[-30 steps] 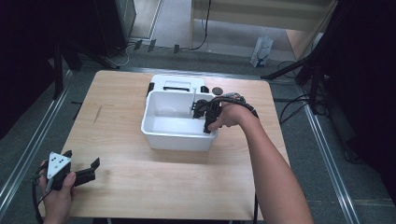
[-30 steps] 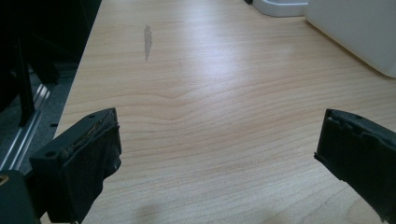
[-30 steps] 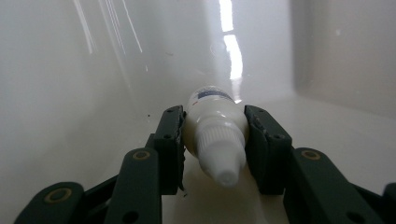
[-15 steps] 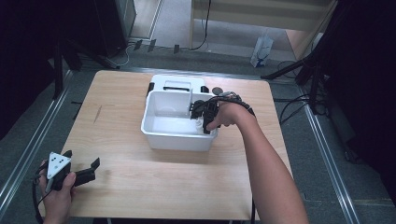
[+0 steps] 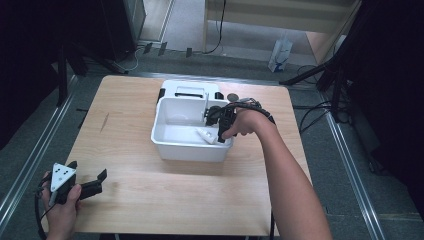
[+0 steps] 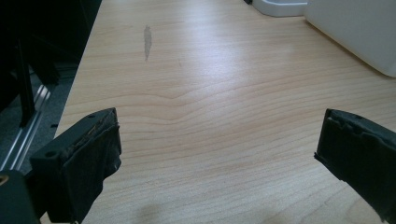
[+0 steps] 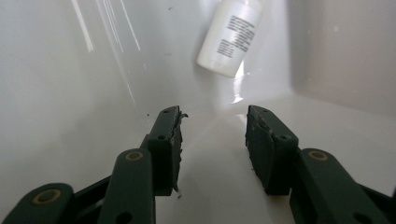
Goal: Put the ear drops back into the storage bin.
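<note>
Jaws of the right gripper stood partly apart w/ nothing between them, inside the white tub. White bottle lay on its side just ahead, on the tub floor near a corner. Probably light, stiff plastic, smooth and apt to roll; best taken across the body, mid-label. Left gripper was spread wide, empty, low over the wooden table near its front-left corner. Dark room around; metal rails flanked the table.
</note>
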The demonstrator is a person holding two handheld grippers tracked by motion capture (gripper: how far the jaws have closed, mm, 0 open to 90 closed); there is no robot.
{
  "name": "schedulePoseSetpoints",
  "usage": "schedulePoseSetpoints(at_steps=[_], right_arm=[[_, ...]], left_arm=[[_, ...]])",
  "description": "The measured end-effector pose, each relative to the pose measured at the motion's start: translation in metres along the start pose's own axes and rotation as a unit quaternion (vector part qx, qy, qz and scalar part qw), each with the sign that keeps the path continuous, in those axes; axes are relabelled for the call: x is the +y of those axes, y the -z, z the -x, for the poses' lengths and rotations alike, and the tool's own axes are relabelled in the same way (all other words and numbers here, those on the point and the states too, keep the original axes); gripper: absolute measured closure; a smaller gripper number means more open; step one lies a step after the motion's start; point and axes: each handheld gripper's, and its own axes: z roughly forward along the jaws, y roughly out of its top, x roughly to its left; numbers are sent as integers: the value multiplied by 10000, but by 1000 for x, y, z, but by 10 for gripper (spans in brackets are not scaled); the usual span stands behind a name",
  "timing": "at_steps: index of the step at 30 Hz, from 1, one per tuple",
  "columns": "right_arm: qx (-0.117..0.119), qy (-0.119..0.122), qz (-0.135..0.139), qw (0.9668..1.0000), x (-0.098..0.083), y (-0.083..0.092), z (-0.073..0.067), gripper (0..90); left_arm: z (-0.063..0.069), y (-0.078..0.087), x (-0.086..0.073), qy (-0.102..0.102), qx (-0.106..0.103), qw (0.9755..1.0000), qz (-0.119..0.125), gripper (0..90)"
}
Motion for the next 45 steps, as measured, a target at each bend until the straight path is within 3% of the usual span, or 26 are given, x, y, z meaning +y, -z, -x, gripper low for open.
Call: schedulePoseSetpoints(at_steps=[7, 20, 28, 36, 45], right_arm=[[21, -98, 261, 9996, -3, 11, 2, 531], [-292, -192, 588, 9977, -4, 49, -5, 447], [-369, -324, 721, 9962, -16, 68, -4, 410], [-462, -515, 818, 9942, -41, 85, 1, 408], [-553, -728, 769, 9928, -72, 87, 2, 398]], left_arm=[[1, 0, 0, -1, 24, 10000, 9, 7], [1, 0, 0, -13, 42, 10000, 14, 6], [1, 0, 0, -4, 51, 10000, 22, 6], [1, 0, 0, -1, 59, 10000, 10, 6], [0, 0, 0, 19, 64, 10000, 14, 6]])
